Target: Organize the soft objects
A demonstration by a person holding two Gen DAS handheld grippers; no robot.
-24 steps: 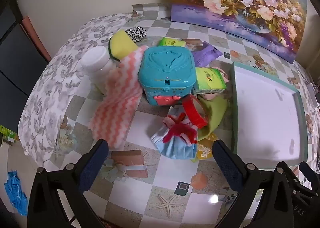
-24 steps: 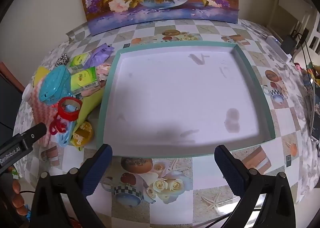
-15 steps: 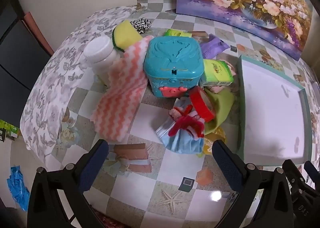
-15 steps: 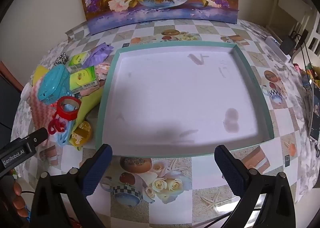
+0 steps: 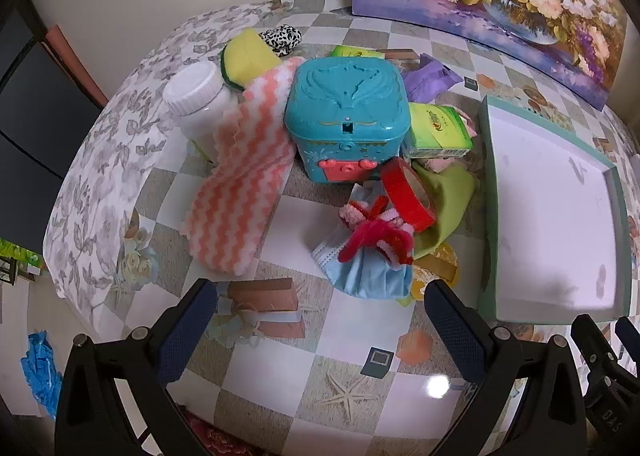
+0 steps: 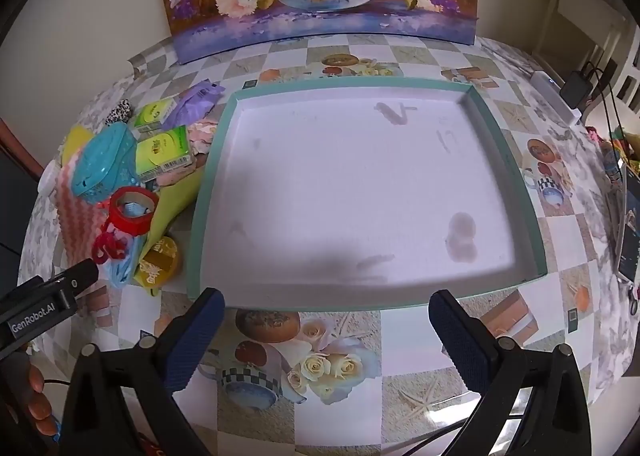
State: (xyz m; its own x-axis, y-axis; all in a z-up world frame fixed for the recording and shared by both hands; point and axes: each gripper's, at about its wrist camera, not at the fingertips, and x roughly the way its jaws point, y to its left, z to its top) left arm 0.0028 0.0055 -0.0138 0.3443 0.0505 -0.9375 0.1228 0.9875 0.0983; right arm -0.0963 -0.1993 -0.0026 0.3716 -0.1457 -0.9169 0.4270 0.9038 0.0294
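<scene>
A: Both tools hang over the tabletop (image 6: 404,340) with nothing in them. The left gripper (image 5: 320,320) has its jaws spread wide, and so does the right gripper (image 6: 326,330); neither pair touches anything.

B: Where are the soft things?

A: In the left wrist view they sit in a heap at about 12 o'clock from the left gripper. The pink-and-white cloth (image 5: 244,179) drapes from the side of the teal box (image 5: 347,111) down toward 11 o'clock. The blue face mask (image 5: 368,276) lies nearest, at about 1 o'clock, with a red fuzzy tie (image 5: 376,236) lying across it. A green cloth (image 5: 448,195) lies partly under a red tape roll (image 5: 406,195). A yellow sponge (image 5: 248,55) sits far back at 11 o'clock.

B: And the tray?

A: The tray (image 6: 212,183) holds nothing but stains; it fills the right wrist view from 10 to 2 o'clock, and the heap lies just beside its left rim.

B: How would those pieces handle?

A: Probably light and limp. The mask would likely fold and sag, so pinching a bunched part near its middle seems safer than a thin edge. The tie may come up with it. The pink cloth is long, so a grip near its free end could drag the rest across the box. The sponge should squash but hold its shape.
</scene>
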